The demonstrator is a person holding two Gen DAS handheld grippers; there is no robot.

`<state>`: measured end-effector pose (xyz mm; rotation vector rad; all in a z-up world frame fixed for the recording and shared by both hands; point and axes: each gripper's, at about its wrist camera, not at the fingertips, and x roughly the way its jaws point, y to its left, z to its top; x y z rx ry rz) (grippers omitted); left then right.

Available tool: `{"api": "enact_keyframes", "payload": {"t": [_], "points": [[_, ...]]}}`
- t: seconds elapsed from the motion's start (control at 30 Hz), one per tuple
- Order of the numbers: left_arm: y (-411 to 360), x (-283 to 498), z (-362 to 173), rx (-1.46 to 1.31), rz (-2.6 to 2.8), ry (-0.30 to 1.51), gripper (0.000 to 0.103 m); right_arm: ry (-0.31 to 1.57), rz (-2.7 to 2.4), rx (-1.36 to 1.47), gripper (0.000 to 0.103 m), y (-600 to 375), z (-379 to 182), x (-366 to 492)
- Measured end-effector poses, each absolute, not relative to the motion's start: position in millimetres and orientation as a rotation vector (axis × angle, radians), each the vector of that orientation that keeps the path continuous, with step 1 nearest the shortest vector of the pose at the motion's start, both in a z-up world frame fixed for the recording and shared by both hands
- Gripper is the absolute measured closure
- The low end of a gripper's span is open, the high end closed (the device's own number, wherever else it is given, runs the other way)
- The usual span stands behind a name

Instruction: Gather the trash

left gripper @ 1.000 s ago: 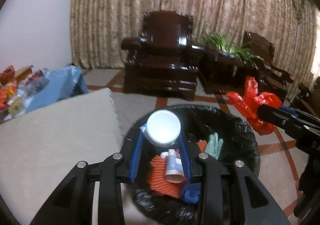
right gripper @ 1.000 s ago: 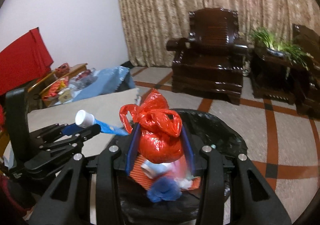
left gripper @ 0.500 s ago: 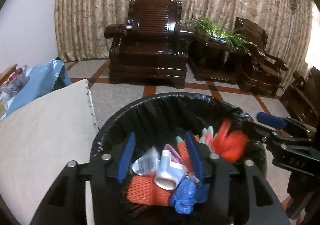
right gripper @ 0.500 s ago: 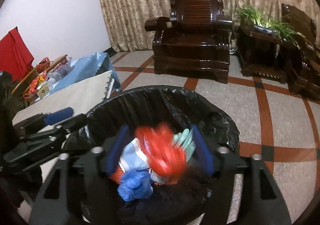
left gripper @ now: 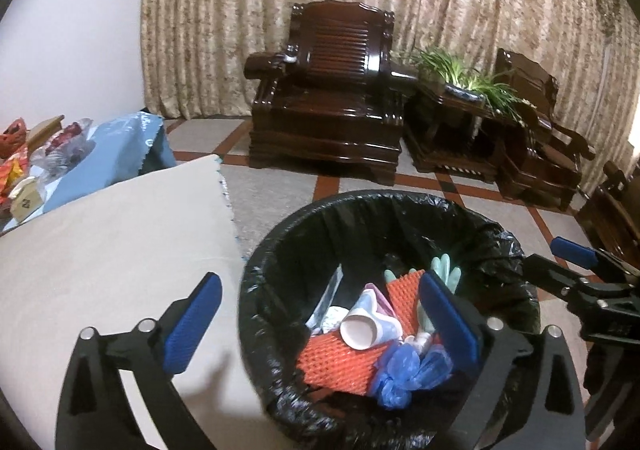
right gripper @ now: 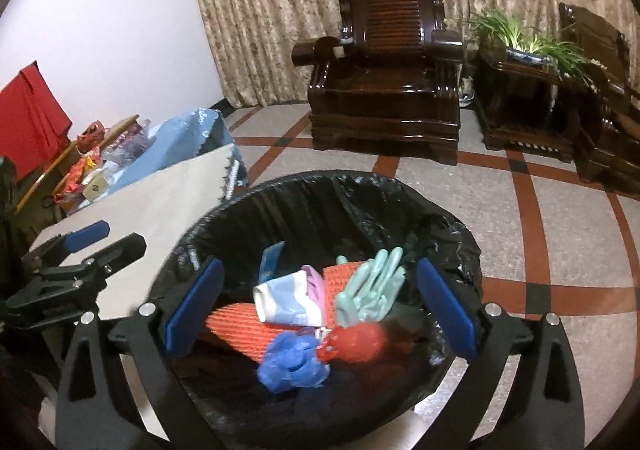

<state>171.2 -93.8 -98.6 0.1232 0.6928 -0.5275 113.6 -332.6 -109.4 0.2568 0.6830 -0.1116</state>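
Note:
A bin lined with a black bag (left gripper: 360,210) (right gripper: 320,186) stands on the floor beside the beige table. In it lie a white paper cup (left gripper: 360,332) (right gripper: 284,302), an orange mesh (left gripper: 336,362) (right gripper: 236,328), a blue bag (left gripper: 404,370) (right gripper: 292,364), green gloves (right gripper: 372,290) (left gripper: 444,268) and a red bag (right gripper: 356,340). My left gripper (left gripper: 320,324) is open and empty above the bin's left rim. My right gripper (right gripper: 320,314) is open and empty above the bin. Each gripper shows at the edge of the other's view.
The beige table (left gripper: 100,250) lies left of the bin, with a blue cloth and packets (left gripper: 80,154) behind it. Dark wooden armchairs (left gripper: 336,90) and a side table with a plant (left gripper: 464,78) stand before the curtain. Tiled floor (right gripper: 540,218) lies to the right.
A second ago my left gripper held the cup and my right the red bag. Both dropped into the bin. Both grippers have opened wide.

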Motion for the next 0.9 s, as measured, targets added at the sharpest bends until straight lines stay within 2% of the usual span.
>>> {"api": "enact_keyframes", "payload": {"t": [0.47, 0.9], "points": [[-50, 122, -59, 0.101, -0.470, 0.643, 0.006, 0.604, -0.036, 0.193, 0.005, -277, -44, 82], [-17, 84, -28, 0.065, -0.415, 0.578, 0.006, 0.566, 0.025, 0.113, 0.005, -237, -14, 62]]}}
